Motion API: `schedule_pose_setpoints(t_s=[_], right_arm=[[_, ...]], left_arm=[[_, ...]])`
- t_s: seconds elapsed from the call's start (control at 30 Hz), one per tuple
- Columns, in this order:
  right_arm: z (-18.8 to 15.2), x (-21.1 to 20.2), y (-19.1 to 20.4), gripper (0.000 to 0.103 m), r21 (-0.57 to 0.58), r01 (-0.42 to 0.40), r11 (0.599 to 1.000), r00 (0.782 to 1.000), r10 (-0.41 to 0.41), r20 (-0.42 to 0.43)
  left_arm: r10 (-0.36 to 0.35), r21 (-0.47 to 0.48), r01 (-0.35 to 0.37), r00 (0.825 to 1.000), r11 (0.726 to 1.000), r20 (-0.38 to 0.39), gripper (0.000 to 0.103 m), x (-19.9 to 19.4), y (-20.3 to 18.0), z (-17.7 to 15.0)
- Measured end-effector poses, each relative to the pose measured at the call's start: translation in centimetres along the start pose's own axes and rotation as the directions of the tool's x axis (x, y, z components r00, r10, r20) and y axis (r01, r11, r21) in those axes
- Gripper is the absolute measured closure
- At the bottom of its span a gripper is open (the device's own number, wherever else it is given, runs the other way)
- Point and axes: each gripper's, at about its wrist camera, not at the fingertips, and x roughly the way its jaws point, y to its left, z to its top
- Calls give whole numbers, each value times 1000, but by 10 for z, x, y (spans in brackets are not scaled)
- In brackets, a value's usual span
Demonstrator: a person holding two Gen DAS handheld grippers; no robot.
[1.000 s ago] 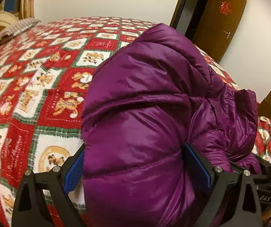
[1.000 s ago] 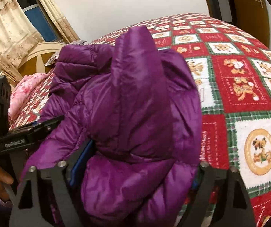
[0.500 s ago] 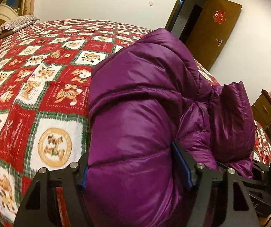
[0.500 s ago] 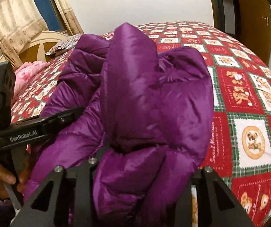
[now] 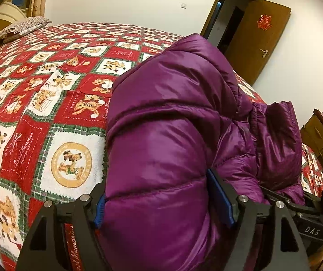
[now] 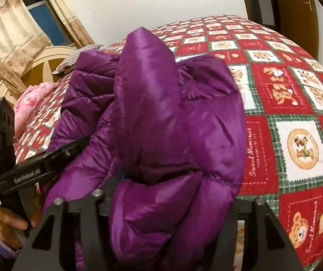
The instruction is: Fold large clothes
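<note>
The left tongs point(image 5: 163, 205) and right tongs point(image 6: 172, 205) both straddle puffy folds of the purple down jacket point(image 5: 172, 117), jaws easing apart, pads touching fabric. The jacket sits bunched on the bed point(image 5: 48, 117); mid-fold, it next needs flattening.

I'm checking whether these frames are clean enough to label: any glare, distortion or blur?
Left wrist view: strong fisheye bending of the door, dark corner vignetting, soft sheen on the purple down jacket. Right wrist view: same curvature across the bedspread; slight softness, no heavy blur.
</note>
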Motion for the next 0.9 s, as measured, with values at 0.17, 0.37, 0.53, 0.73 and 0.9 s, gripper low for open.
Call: schedule_pose_setpoints(t_s=[0.17,0.37,0.53,0.73,0.9], right_arm=[[7,-7,-16,29,70,-66,995,998,65,20],[27,-5,-38,26,204,-138,969,990,128,59],[26,11,-52,38,305,-143,942,990,133,56],[0,7,-46,41,289,-151,945,989,141,53],[-1,6,-18,60,160,-87,983,996,87,10]], left_arm=[[-38,-24,37,999,999,-26,24,-1,5,10],[-39,-84,37,999,996,-26,14,11,10,13],[-66,-102,62,997,993,-39,11,15,16,13],[-88,-106,83,995,991,-41,8,22,15,9],[-94,-61,93,996,994,-11,26,13,4,2]])
